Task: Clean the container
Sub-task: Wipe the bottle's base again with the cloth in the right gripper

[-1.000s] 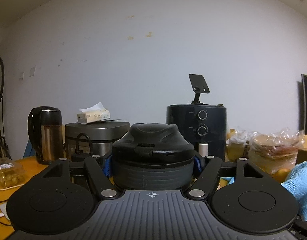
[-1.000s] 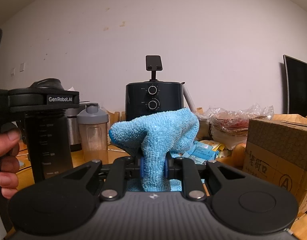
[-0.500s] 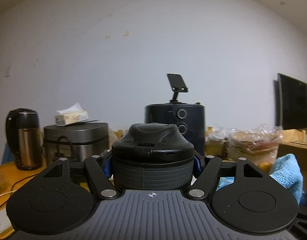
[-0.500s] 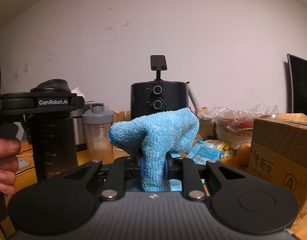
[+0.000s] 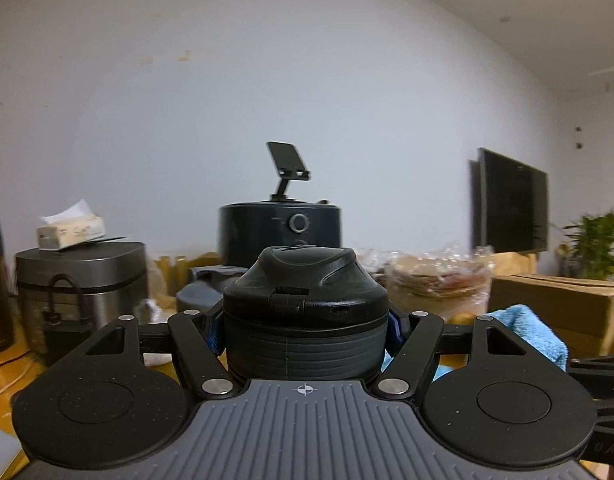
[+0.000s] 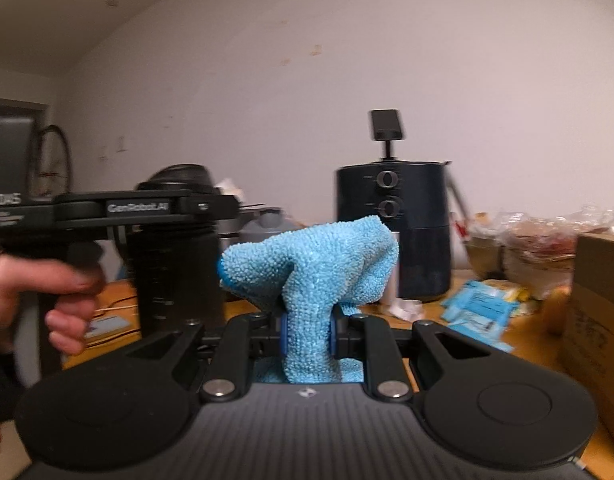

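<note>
Swung rightward: left gripper (image 5: 305,332) clamps upright black bottle (image 5: 305,320); right gripper (image 6: 307,336), pinching blue cloth (image 6: 311,268), finds bottle at nine o'clock, near.

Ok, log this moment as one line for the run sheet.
left gripper: shut on black bottle, upright | right gripper: shut on blue cloth | cloth not touching bottle | wiping: not started
</note>
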Tool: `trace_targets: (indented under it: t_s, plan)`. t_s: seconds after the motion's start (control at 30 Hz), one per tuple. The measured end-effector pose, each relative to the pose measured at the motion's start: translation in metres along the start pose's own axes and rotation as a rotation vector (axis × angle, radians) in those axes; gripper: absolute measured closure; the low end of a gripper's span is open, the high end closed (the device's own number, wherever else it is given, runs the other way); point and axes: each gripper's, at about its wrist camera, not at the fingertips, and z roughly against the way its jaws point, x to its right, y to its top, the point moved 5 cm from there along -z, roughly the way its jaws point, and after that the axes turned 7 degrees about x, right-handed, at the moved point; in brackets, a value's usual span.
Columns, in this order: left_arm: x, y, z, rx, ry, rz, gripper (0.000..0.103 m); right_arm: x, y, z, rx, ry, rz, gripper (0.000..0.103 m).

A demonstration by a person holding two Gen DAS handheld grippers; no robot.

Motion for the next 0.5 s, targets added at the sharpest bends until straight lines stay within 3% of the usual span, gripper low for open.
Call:
trace_targets:
  t_s: [0.5]
  plan:
    - [-0.016,-0.004,0.002,0.011,-0.277,0.022,0.035,-0.011,-0.009,-0.005,-0.043,0.311,-0.018,0.088]
